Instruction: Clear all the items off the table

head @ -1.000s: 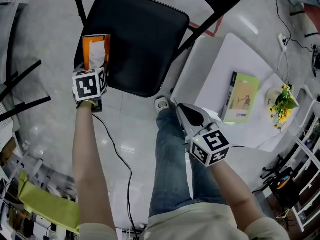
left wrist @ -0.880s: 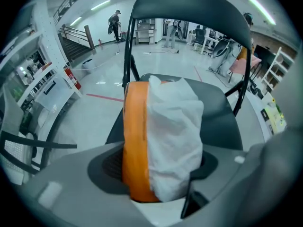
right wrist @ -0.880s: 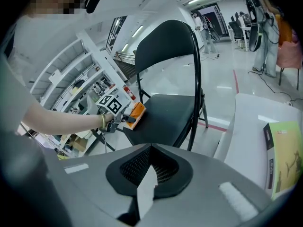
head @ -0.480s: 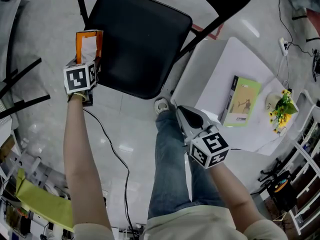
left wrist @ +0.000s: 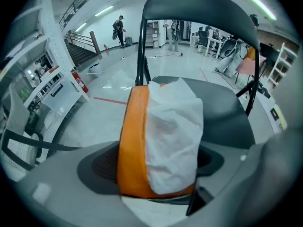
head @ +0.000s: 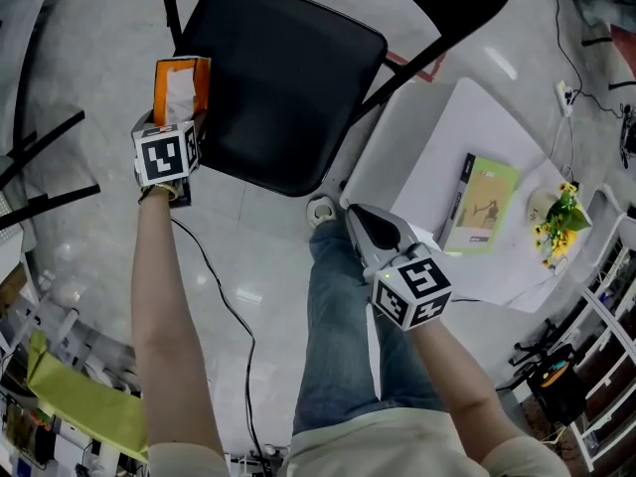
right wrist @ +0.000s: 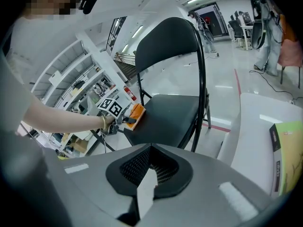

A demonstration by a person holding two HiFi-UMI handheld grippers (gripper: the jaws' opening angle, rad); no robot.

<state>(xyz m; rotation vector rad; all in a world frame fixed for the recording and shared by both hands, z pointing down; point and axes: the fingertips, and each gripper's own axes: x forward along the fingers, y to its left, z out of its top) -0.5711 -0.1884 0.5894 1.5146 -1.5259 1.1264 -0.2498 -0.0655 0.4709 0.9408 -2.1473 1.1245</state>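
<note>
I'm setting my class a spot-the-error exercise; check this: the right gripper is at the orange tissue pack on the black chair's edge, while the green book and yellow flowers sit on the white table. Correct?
Not quite: the head view shows the left gripper at the orange tissue pack, its jaws just opened, the pack between them. The right gripper is shut and empty. The rest stands.

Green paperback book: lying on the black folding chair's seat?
No, the green paperback book lies on the white table, beside the black folding chair.
</note>
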